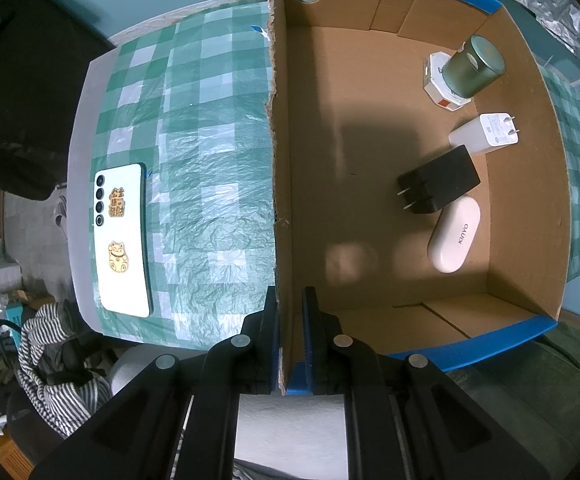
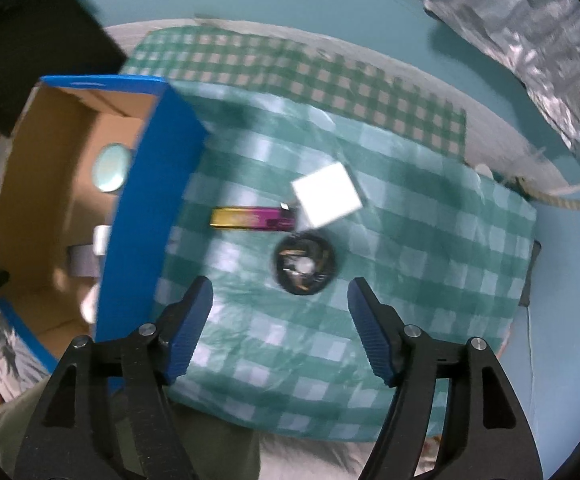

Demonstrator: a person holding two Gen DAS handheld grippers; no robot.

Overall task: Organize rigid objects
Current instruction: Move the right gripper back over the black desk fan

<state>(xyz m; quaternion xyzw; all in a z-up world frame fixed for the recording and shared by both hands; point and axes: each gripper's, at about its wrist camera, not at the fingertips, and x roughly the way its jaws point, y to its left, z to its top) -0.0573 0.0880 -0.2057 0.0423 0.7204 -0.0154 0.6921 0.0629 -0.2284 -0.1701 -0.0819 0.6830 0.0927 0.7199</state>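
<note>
The left gripper (image 1: 290, 300) is clamping its ribbed blue pads on the torn corrugated wall of the brown cardboard box (image 1: 278, 160), which is holding a smooth white oval case (image 1: 454, 234), a matte black plug adapter (image 1: 438, 185), a white plug adapter (image 1: 484, 134) and a green cylindrical tin (image 1: 474, 65) along its right side. The right gripper (image 2: 280, 306) is hovering with jaws spread wide over the crinkled green checked plastic tablecloth (image 2: 430, 260), with a round black dish (image 2: 305, 263) lying just beyond and between them. Farther off, a slim purple-and-yellow lighter (image 2: 252, 218) and a flat white square box (image 2: 326, 195) are lying side by side.

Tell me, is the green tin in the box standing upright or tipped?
Tipped. The green tin leans on the white packet inside the box, lid turned sideways.
</note>
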